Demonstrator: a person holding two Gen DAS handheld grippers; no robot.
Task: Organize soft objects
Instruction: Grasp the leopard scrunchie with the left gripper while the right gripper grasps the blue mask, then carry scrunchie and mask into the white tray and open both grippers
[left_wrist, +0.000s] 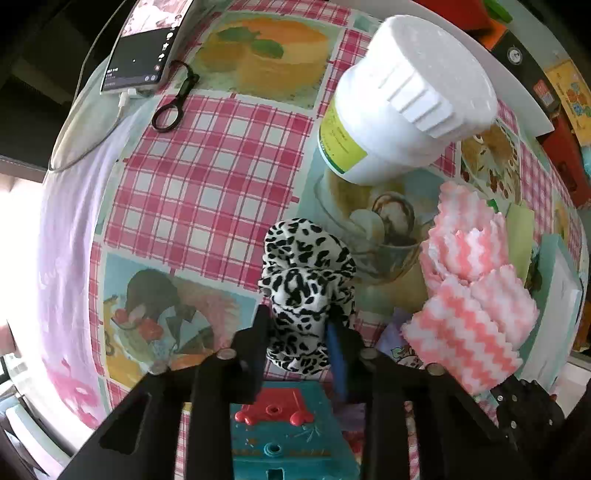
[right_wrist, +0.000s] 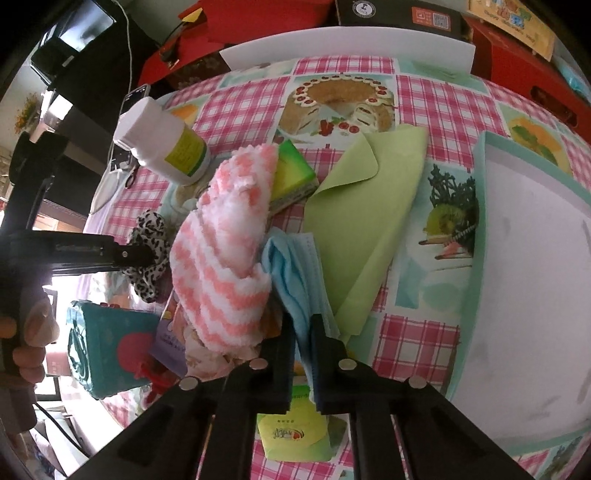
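My left gripper (left_wrist: 297, 325) is shut on a black-and-white leopard-print scrunchie (left_wrist: 306, 280), held just above the table; the scrunchie also shows in the right wrist view (right_wrist: 149, 236). My right gripper (right_wrist: 303, 328) is shut on a light blue face mask (right_wrist: 295, 273). A pink-and-white zigzag cloth (right_wrist: 221, 254) lies crumpled left of the mask; it also shows in the left wrist view (left_wrist: 469, 295). A light green cloth (right_wrist: 365, 218) lies flat to the right of the mask.
A white pill bottle (left_wrist: 399, 107) lies tilted behind the scrunchie. A teal box (left_wrist: 288, 435) sits under the left gripper. A mint-rimmed white tray (right_wrist: 532, 295) is at right. A green sponge (right_wrist: 295, 173), a phone (left_wrist: 144, 48) and a green sachet (right_wrist: 295, 432) lie around.
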